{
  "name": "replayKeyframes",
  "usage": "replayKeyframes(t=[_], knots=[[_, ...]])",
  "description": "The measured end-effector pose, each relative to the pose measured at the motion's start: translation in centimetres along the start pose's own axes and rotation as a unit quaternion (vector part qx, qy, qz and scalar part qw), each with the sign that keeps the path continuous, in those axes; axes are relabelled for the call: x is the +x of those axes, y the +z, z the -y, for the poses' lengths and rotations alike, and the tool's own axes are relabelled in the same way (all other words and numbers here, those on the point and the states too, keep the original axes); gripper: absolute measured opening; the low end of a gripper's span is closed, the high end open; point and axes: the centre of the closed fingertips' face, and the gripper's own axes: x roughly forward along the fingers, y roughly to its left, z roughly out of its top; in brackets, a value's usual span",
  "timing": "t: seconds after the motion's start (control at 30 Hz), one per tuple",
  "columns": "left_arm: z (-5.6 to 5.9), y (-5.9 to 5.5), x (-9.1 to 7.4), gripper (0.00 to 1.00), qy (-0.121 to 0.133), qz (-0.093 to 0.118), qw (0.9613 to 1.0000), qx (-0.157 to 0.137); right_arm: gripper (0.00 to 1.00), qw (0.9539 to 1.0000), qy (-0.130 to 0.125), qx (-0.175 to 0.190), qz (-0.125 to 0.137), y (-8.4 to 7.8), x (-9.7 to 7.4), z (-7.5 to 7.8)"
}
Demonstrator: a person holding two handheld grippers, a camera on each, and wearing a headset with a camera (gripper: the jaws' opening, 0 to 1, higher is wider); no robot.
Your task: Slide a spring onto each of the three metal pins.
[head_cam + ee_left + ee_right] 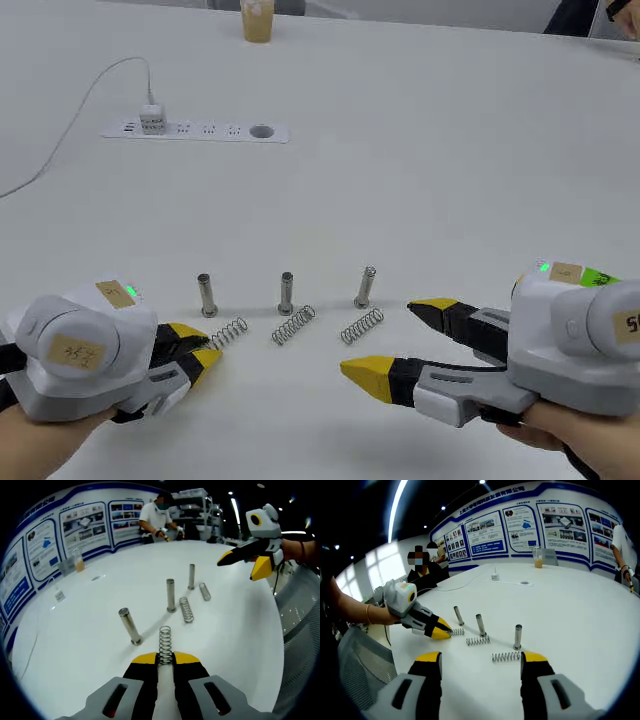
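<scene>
White laminate tabletop [450, 200] bearing the work. Grey-bodied, yellow-tipped right gripper [395, 338]: jaws wide apart, near the rightmost silver wire coil spring [361, 325], which its own view places just ahead of the tips. Matching left gripper [203, 348]: pinched on the near end of the leftmost spring [230, 332], a contact clearest in the left gripper view. Three upright cylindrical steel pins [286, 292] stand bare, and each spring lies flat just beside one. Judged progress: none fitted, three remaining.
</scene>
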Motion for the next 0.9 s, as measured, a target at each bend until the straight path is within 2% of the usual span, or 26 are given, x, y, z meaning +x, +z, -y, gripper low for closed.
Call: replayKeyframes(t=[0.13, 0.3, 0.53, 0.67, 0.73, 0.8, 0.9], knots=[[0.2, 0.0, -0.4, 0.1, 0.001, 0.002, 1.0, 0.001, 0.65, 1.0, 0.003, 0.002, 0.0, 0.1, 0.0, -0.2], [0.9, 0.4, -1.2, 0.1, 0.001, 0.014, 0.9999, -0.003, 0.63, 0.9999, 0.008, 0.008, 0.003, 0.4, 0.1, -0.6], [1.6, 1.9, -2.5, 0.1, -0.002, 0.04, 0.9992, 0.008, 0.62, 0.9986, 0.021, 0.043, 0.025, 1.4, 0.2, -1.2], [1.7, 3.2, -3.3, 0.1, -0.004, 0.07, 0.9973, -0.021, 0.61, 0.9975, 0.032, 0.053, 0.033, 2.1, 0.4, -1.9], [1.7, 3.5, -3.6, 0.1, -0.004, 0.073, 0.9969, -0.029, 0.6, 0.9964, 0.039, 0.063, 0.04, 2.5, 0.4, -2.3], [1.7, 4.2, -4.0, 0.1, -0.004, 0.088, 0.9953, -0.042, 0.59, 0.9934, 0.049, 0.088, 0.055, 3.3, 0.5, -2.7], [2.0, 5.2, -4.7, 0.1, -0.003, 0.106, 0.9934, -0.045, 0.56, 0.988, 0.064, 0.119, 0.075, 4.3, 0.7, -3.4]])
